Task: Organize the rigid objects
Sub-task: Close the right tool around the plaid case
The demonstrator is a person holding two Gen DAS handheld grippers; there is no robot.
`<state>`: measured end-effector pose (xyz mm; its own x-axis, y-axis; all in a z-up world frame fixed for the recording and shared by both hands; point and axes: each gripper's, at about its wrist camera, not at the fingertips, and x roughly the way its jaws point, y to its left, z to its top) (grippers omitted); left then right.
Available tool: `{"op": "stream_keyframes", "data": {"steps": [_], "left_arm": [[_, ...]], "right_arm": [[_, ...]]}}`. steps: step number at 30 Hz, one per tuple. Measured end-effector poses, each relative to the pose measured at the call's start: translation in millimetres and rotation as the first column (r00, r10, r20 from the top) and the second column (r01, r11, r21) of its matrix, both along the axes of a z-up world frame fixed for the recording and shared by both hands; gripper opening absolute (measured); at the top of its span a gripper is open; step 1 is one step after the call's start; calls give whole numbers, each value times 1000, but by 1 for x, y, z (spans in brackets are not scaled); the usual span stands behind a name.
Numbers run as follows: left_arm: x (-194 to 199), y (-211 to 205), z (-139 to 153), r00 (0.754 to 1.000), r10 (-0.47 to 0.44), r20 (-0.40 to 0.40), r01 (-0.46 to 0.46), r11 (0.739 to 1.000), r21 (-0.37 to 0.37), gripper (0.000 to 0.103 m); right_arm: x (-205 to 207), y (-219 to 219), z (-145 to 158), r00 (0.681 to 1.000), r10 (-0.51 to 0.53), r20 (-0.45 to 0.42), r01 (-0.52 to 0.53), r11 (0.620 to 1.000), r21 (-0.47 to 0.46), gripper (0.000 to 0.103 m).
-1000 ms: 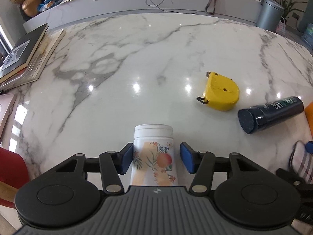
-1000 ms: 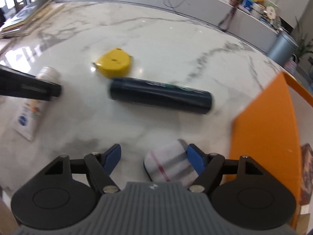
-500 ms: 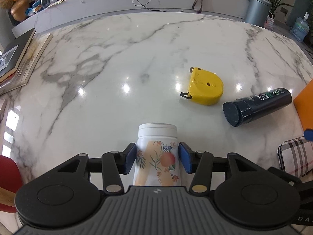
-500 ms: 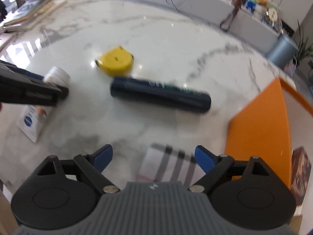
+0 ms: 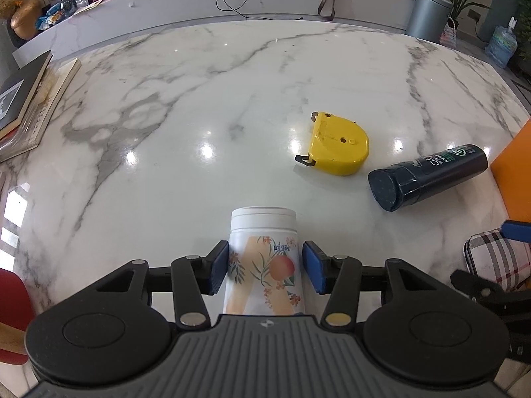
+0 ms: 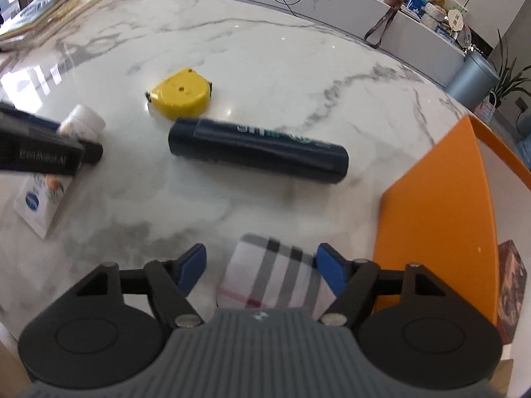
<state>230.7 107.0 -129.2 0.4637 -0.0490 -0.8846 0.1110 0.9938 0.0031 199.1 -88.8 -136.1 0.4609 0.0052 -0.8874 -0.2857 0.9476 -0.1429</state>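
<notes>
A white tube with a peach print (image 5: 264,258) lies on the marble table between the pads of my left gripper (image 5: 265,267), which is shut on it; it also shows in the right wrist view (image 6: 49,179). A yellow tape measure (image 5: 338,149) (image 6: 181,94) and a dark bottle (image 5: 428,175) (image 6: 259,151) lie further right. My right gripper (image 6: 260,267) is open around a plaid case (image 6: 273,275), its right pad close to the case, its left pad apart from it. The case also shows in the left wrist view (image 5: 494,258).
An orange bin (image 6: 441,212) stands at the right edge of the table (image 5: 199,99). Books (image 5: 23,106) are stacked at the far left. A grey trash can (image 5: 428,13) stands beyond the table. A red chair (image 5: 11,301) shows at the near left.
My left gripper has closed onto the peach tube. My right gripper has opened wider, then narrowed around the plaid case, which has turned under it.
</notes>
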Motion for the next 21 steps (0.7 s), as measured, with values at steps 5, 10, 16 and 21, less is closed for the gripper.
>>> {"op": "stream_keyframes", "data": {"steps": [5, 10, 16, 21], "left_arm": [[0, 0, 0, 1000, 1, -1, -1, 1000, -4, 53], [-2, -6, 1, 999, -46, -6, 46, 999, -24, 51], [-9, -26, 0, 986, -169, -1, 169, 986, -8, 51], [-15, -41, -1, 965, -262, 5, 262, 965, 10, 51]], "right_arm": [[8, 4, 18, 984, 167, -65, -167, 986, 4, 71], [10, -1, 26, 917, 362, -168, -375, 925, -59, 81], [11, -10, 12, 831, 472, -293, -516, 852, -91, 83], [18, -12, 5, 808, 467, -359, -524, 848, -75, 82]]}}
